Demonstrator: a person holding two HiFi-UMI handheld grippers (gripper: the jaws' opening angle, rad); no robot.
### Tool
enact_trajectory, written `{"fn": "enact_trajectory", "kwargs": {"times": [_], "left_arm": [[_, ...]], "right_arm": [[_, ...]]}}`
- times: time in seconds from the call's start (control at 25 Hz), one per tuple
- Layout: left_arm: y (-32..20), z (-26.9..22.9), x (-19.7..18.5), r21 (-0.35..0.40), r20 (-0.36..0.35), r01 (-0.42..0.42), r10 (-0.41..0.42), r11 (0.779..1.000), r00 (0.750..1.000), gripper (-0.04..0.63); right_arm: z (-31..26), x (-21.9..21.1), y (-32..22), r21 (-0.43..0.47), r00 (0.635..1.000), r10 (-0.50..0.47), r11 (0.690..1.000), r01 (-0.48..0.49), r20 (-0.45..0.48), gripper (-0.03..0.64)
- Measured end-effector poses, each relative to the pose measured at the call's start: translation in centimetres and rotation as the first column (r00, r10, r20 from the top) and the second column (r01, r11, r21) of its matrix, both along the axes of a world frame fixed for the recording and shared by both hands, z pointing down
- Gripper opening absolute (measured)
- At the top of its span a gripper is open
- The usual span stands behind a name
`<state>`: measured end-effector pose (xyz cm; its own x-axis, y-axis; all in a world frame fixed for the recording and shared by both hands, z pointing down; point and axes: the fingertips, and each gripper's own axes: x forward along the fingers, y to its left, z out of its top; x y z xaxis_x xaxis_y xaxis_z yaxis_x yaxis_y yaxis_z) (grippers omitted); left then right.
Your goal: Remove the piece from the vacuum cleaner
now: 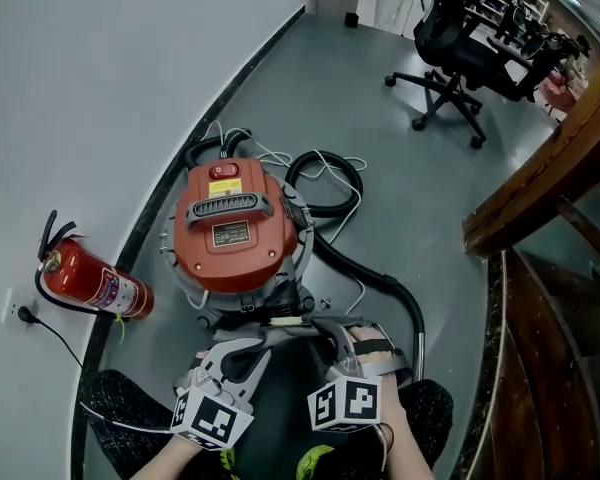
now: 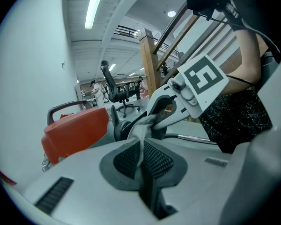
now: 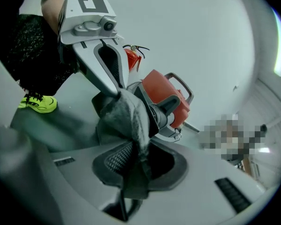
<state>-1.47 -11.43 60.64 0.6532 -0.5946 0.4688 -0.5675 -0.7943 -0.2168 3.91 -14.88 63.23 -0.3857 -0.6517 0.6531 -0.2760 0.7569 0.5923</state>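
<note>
The vacuum cleaner has a red-orange top on a metal drum and stands on the grey floor. At its near side, by the black inlet port, hangs a grey cloth piece. Both grippers hold this cloth. My left gripper is shut on a thin edge of the cloth. My right gripper has a bunched fold of it pressed between its pads. In the head view the left gripper and right gripper meet just below the drum, and the cloth is mostly hidden there.
A black hose loops from the vacuum round to the right. A red fire extinguisher lies by the curved wall on the left. An office chair stands far back. A wooden stair rail is at right. My knees flank the grippers.
</note>
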Motion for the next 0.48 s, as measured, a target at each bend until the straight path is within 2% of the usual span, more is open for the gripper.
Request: {"fn": "enact_trajectory", "kwargs": {"times": [0.12, 0.36, 0.48], "left_arm": [[0.6, 0.2, 0.2, 0.000, -0.029, 0.039, -0.039, 0.999, 0.999, 0.029], [1.2, 0.1, -0.2, 0.002, -0.035, 0.069, -0.069, 0.998, 0.997, 0.029], [1.6, 0.2, -0.4, 0.066, -0.034, 0.103, -0.100, 0.993, 0.994, 0.029]], "right_arm": [[-0.2, 0.1, 0.0, 0.061, 1.000, -0.005, 0.998, 0.005, 0.005, 0.075], [-0.4, -0.2, 0.8, 0.039, 1.000, -0.016, 0.999, 0.015, 0.026, 0.075], [-0.3, -0.2, 1.2, 0.088, 0.998, 0.021, 0.996, -0.025, 0.054, 0.075]]}}
